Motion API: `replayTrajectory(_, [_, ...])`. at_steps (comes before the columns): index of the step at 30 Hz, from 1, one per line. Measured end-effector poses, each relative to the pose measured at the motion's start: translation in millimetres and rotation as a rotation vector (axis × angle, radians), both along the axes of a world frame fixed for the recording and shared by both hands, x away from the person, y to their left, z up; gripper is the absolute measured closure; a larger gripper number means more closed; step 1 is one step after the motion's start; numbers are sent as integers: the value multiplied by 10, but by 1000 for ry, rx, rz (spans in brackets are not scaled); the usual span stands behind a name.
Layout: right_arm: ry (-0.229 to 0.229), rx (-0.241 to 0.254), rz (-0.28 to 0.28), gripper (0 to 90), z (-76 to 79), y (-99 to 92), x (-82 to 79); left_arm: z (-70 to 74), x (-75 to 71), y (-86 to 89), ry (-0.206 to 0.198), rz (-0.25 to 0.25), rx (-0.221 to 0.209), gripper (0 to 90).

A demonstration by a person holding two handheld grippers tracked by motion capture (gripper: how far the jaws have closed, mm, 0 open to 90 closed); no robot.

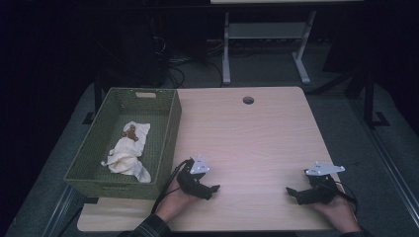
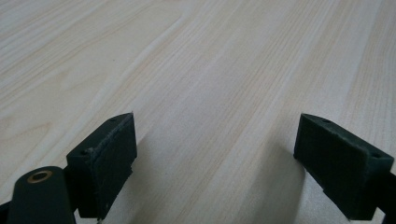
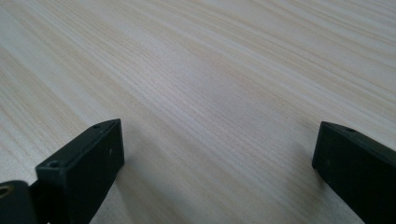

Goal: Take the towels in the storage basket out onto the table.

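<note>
On the high view the light wooden table (image 1: 257,143) carries a green woven basket (image 1: 168,129) along its left edge, from about nine to ten o'clock of the table's middle. Inside the basket lies a crumpled cream cloth (image 1: 127,154), stretched from the basket's middle toward its near right corner, with a small brown figure (image 1: 130,132) resting on the cloth's far end. A round cable hole (image 1: 248,100) sits at twelve o'clock near the table's far edge.

The left claw (image 1: 213,189) rests low on the table at about seven o'clock, just beside the basket's near right corner, held by the person's left hand (image 1: 174,201); its tips point toward three o'clock. In the left gripper view its two black jaws stand wide apart, released, with bare wood grain between them.

The right claw (image 1: 290,191) lies at about five o'clock, well apart from the left one, in the person's right hand (image 1: 340,211), its tips pointing toward nine o'clock, so the two claws face each other across bare table. In the right gripper view its jaws also stand spread and released over bare wood.

The cloth is well apart from both claws, untouched, at ten o'clock from the left claw.
</note>
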State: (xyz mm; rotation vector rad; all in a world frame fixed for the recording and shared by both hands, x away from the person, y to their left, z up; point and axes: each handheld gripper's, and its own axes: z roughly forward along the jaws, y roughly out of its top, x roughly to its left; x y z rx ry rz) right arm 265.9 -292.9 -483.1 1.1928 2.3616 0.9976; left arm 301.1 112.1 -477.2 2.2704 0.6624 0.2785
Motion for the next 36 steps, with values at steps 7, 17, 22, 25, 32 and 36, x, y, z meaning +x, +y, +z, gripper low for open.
replayTrajectory(7, [0,0,0,18,0,0,0,20,35,-20,13,0,18,126])
replayTrajectory(17, [0,0,3,18,0,-1,2,64,79,-41,43,-9,39,133])
replayTrajectory(22, [0,-1,4,18,0,-2,2,114,98,-19,36,5,31,133])
replayTrajectory(25, [0,0,4,18,0,-1,1,136,104,-26,40,7,23,133])
replayTrajectory(32, [1,0,4,18,0,0,2,212,137,-11,30,4,11,133])
replayTrajectory(36, [-1,-2,7,18,0,0,6,241,151,-15,37,2,7,134])
